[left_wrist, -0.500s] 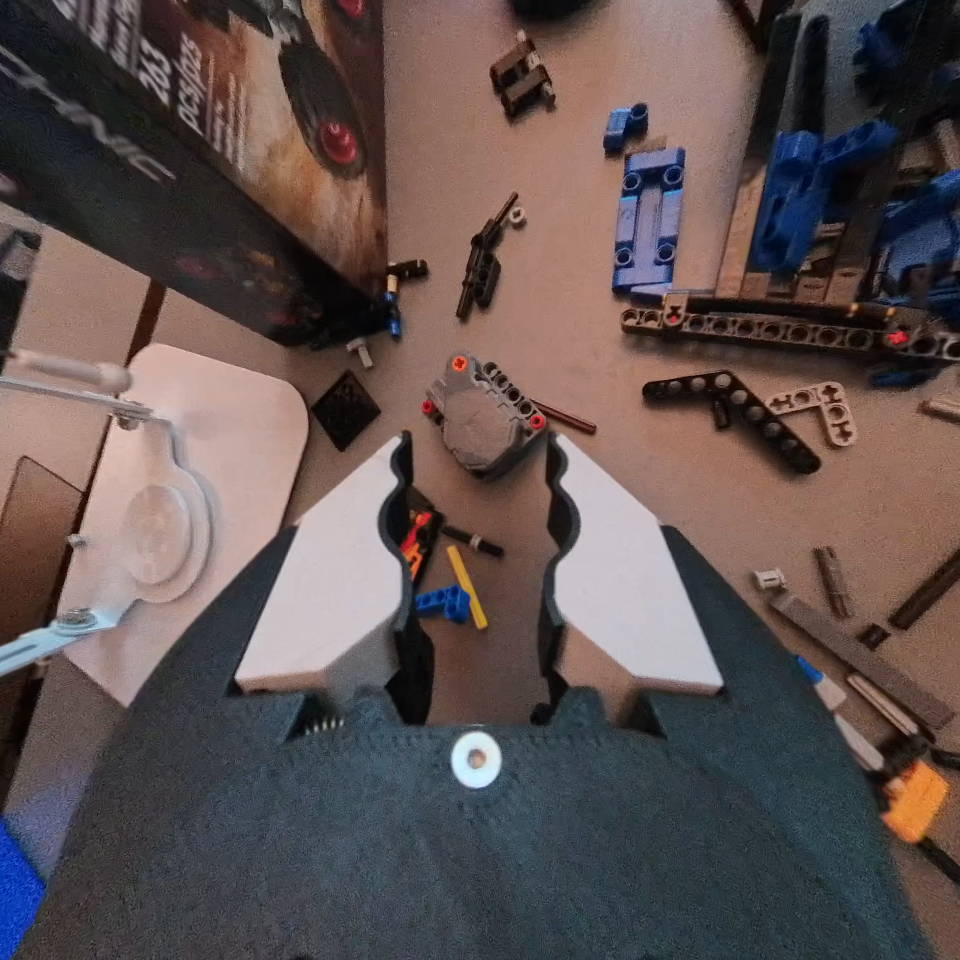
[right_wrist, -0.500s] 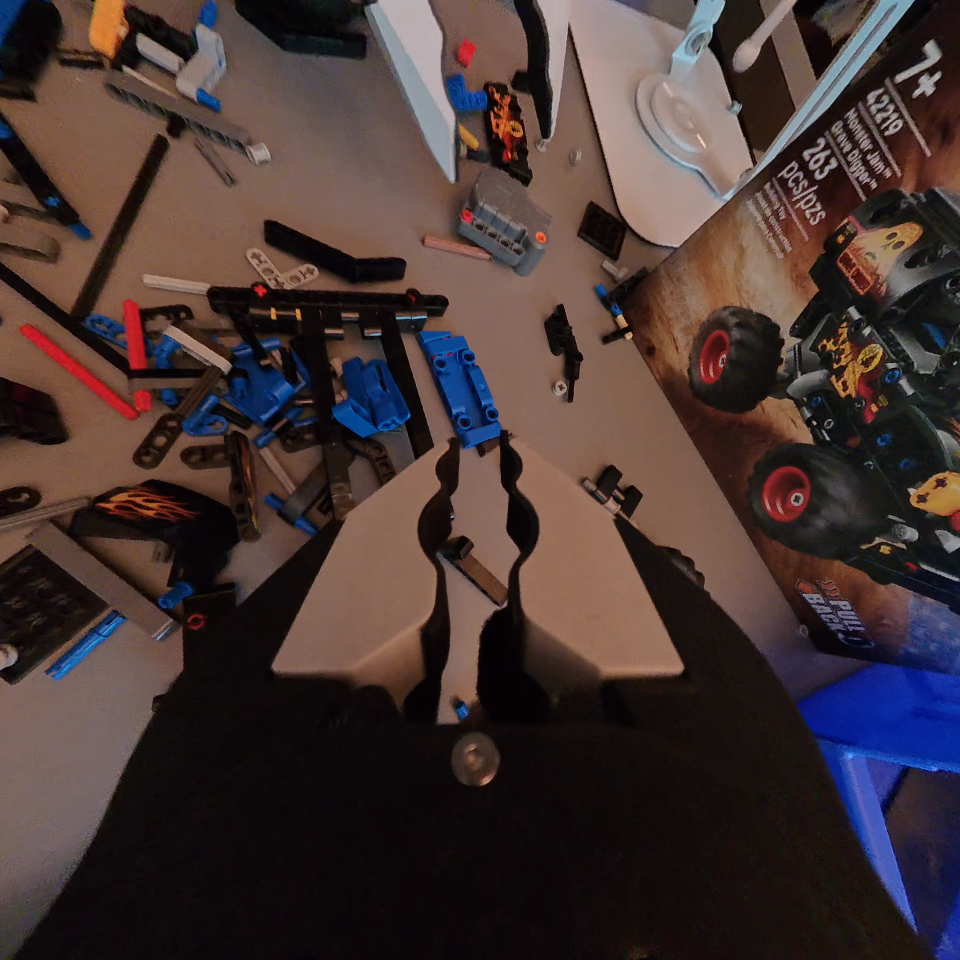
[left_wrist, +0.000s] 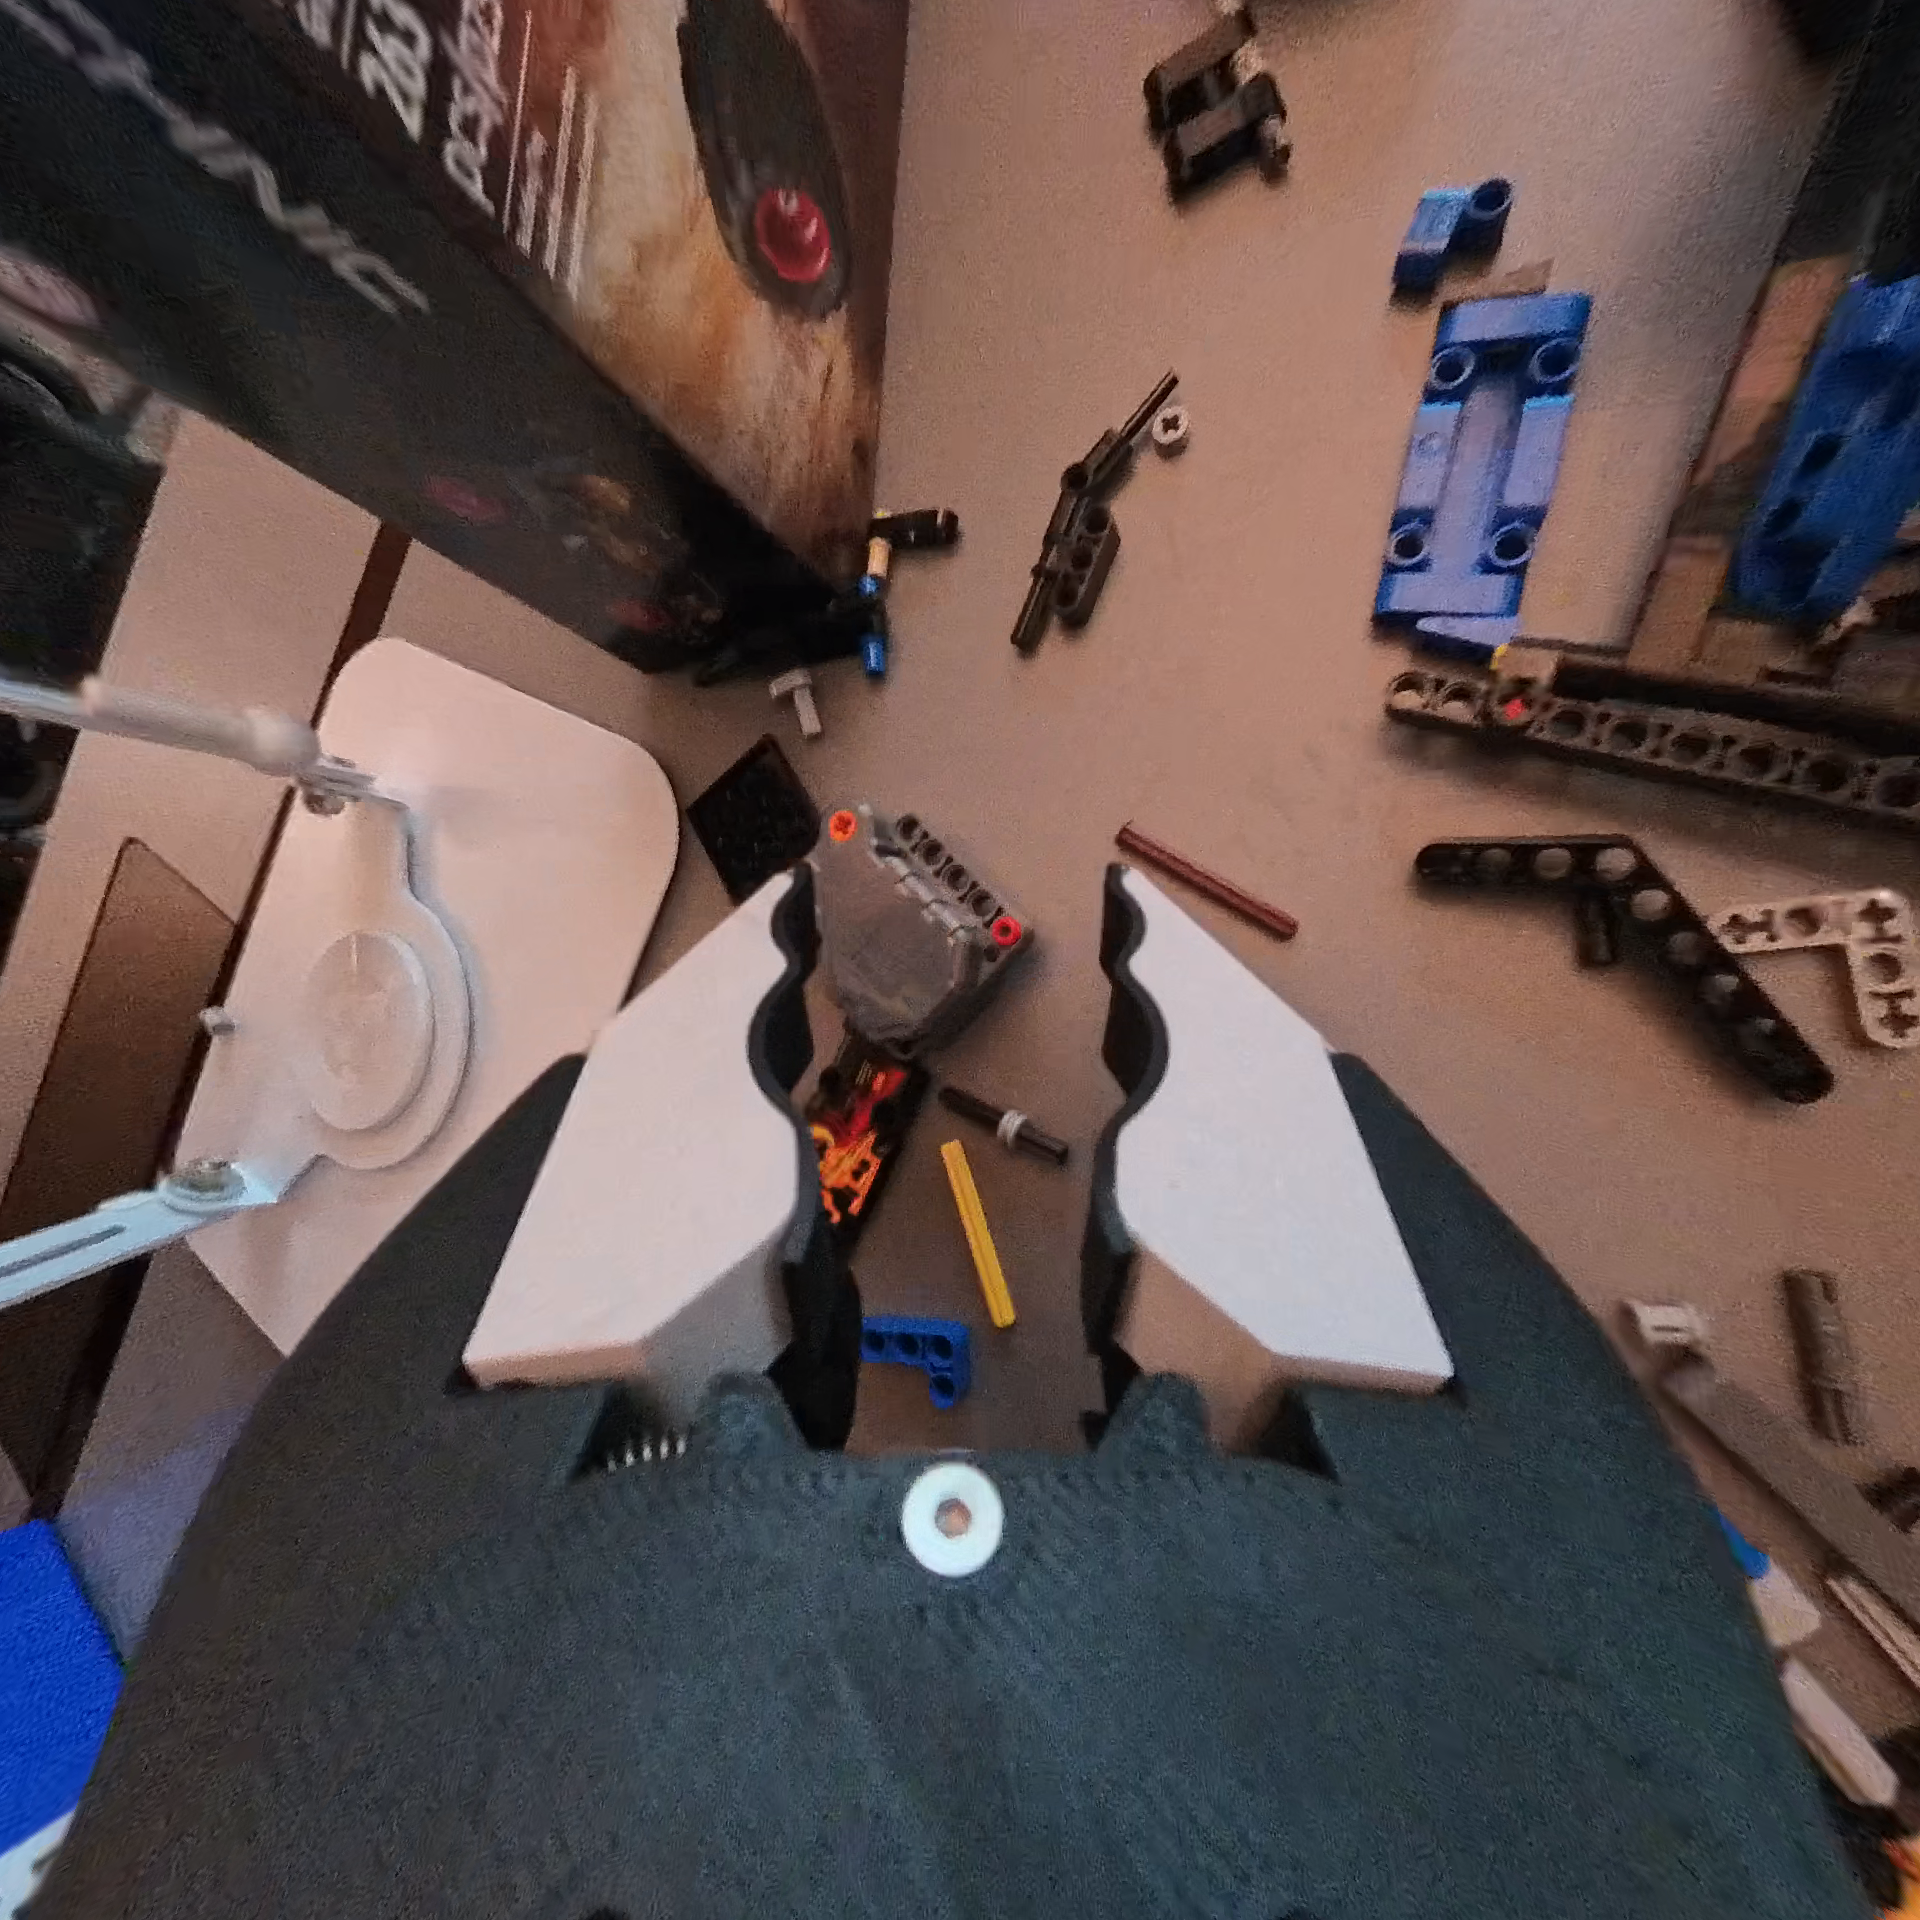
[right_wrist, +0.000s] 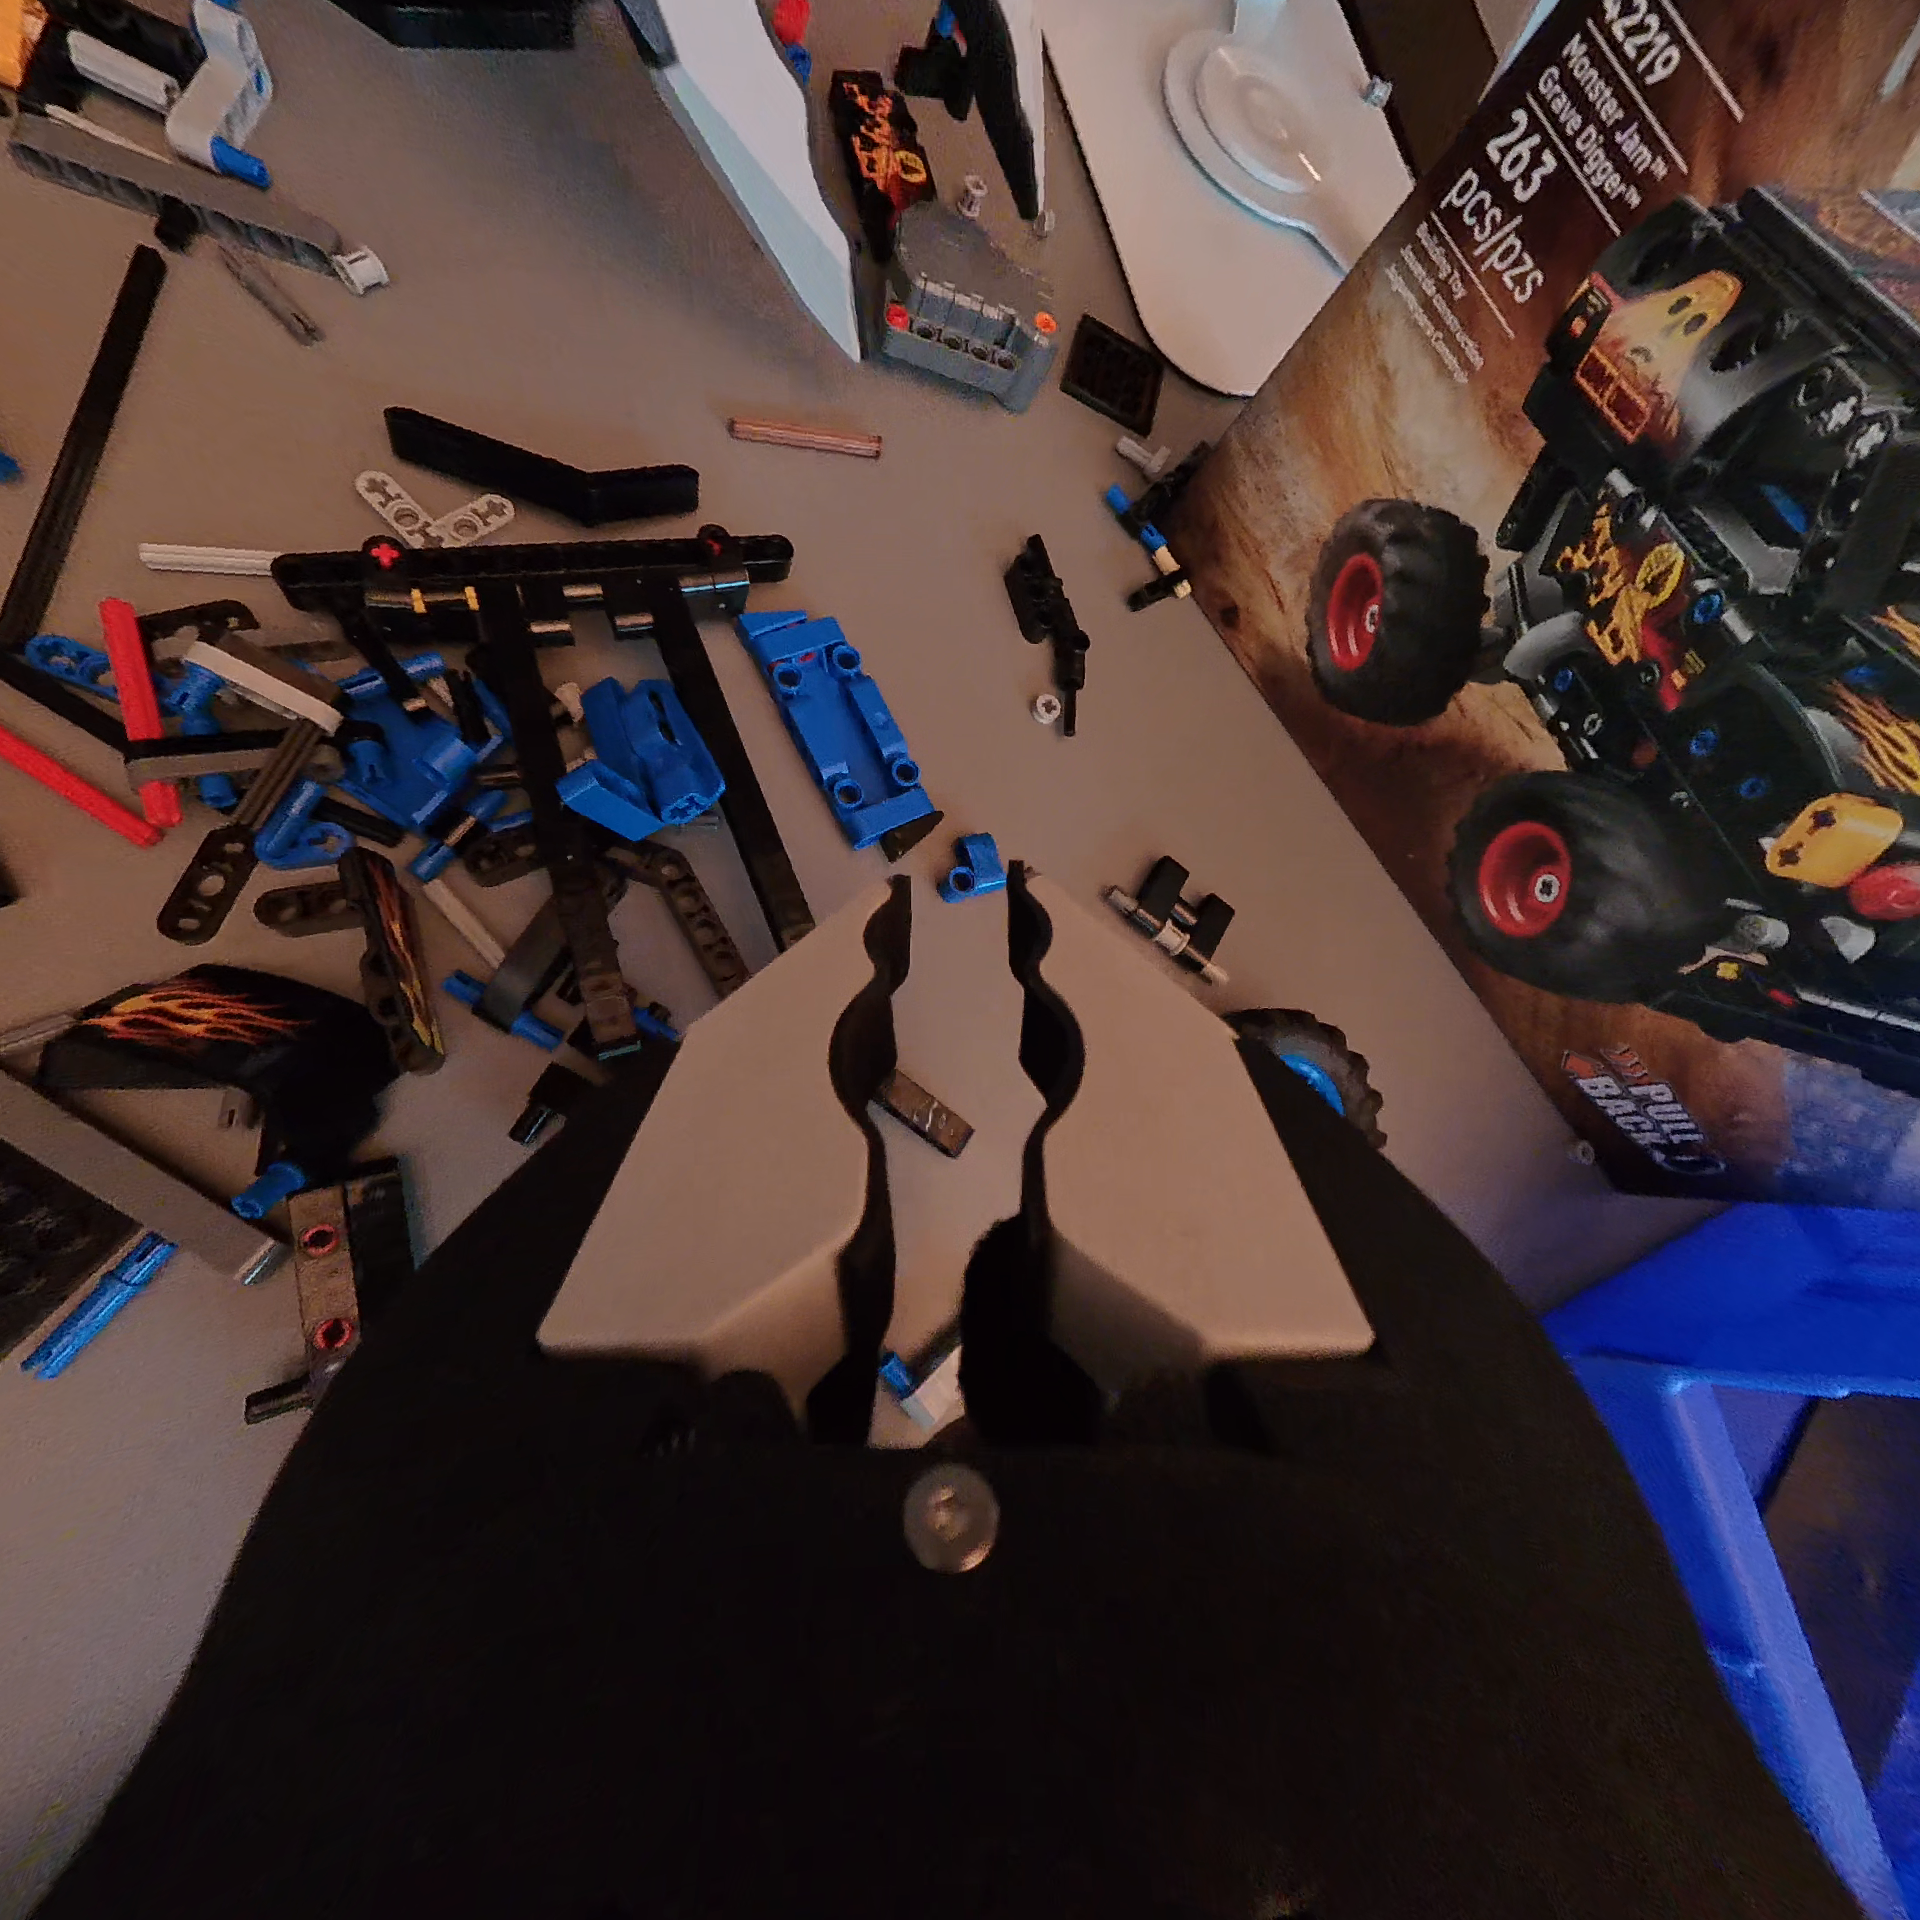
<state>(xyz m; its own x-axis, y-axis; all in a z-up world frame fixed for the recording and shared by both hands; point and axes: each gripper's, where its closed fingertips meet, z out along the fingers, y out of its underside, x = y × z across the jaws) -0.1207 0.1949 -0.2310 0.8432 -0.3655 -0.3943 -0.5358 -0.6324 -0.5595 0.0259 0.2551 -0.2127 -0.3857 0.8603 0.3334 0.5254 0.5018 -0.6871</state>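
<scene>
My left gripper (left_wrist: 956, 894) is open, and a grey motor-like block with red pins (left_wrist: 914, 956) lies on the table between its fingertips, nearer the left finger. Under the jaws lie a black flame-printed panel (left_wrist: 862, 1143), a yellow axle (left_wrist: 977, 1231) and a small blue piece (left_wrist: 920, 1351). My right gripper (right_wrist: 958, 888) is open only by a narrow gap and holds nothing. A small blue connector (right_wrist: 971, 868) lies just past its tips, and a dark flat piece (right_wrist: 925, 1117) lies on the table below its jaws. The right wrist view also shows the left gripper (right_wrist: 945, 281) around the grey block (right_wrist: 966, 312).
A toy-truck box (right_wrist: 1610, 623) stands along one side, also in the left wrist view (left_wrist: 623, 312). A white stand base (left_wrist: 468, 883) sits beside it. A long black beam frame (right_wrist: 520, 566), blue plates (right_wrist: 842, 727) and several loose beams, axles and pins cover the grey table. From my right tips it is roughly 6 cm to the dark flat piece (right_wrist: 925, 1117); from my left, 20 cm.
My left gripper has moved forward, so the grey block now lies between its fingertips and has turned a little. The right gripper has drawn back slightly; its narrow gap is unchanged.
</scene>
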